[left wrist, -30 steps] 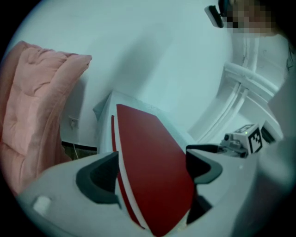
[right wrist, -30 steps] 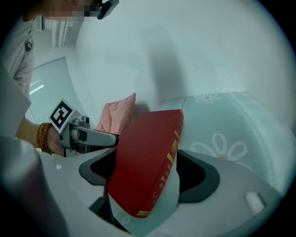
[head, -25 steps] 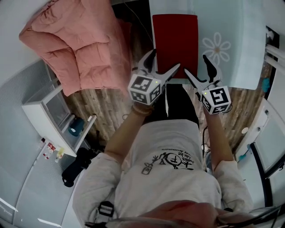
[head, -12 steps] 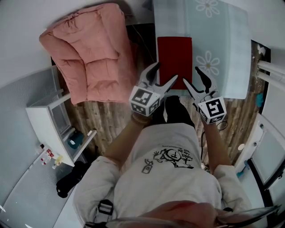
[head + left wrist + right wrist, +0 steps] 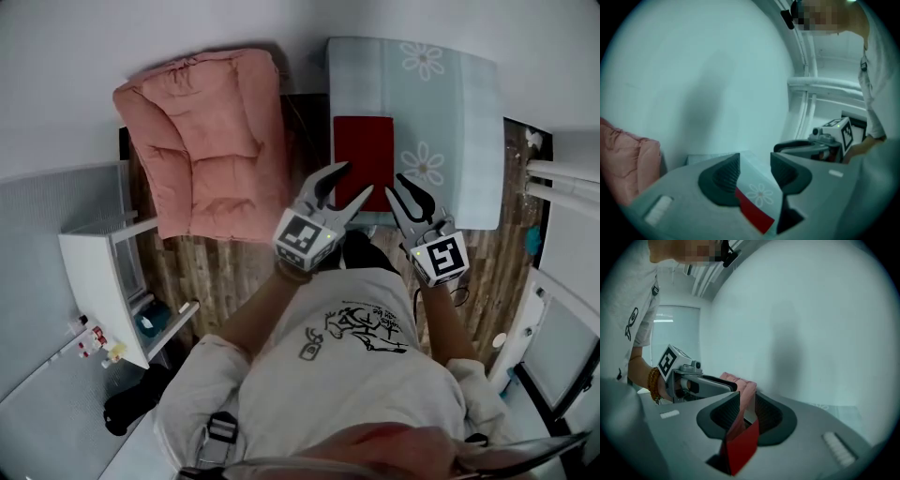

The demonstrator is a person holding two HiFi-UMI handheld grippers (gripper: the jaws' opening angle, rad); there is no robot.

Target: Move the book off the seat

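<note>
A red book (image 5: 364,150) lies flat on a pale blue seat (image 5: 450,112) with white daisies. Both grippers hover at the book's near edge, side by side. My left gripper (image 5: 354,180) is over the book's near left corner; its jaws are closing with a clear gap and nothing between them. The left gripper view shows the book (image 5: 752,212) and seat (image 5: 757,183) beyond that gripper (image 5: 754,172). My right gripper (image 5: 397,186) is at the near right corner, jaws closing to a narrow gap. In the right gripper view the book (image 5: 743,446) shows beyond the empty gripper (image 5: 747,411).
A pink padded cushion (image 5: 211,141) lies left of the seat on the wooden floor (image 5: 211,267). A white cabinet (image 5: 103,272) stands further left. A white wall runs behind the seat. Each gripper shows in the other's view: right (image 5: 825,140), left (image 5: 689,380).
Both pairs of jaws have narrowed, the right more than the left. The head view has pulled back, so the seat and book look smaller and lower in it. The book has not moved on the seat.
</note>
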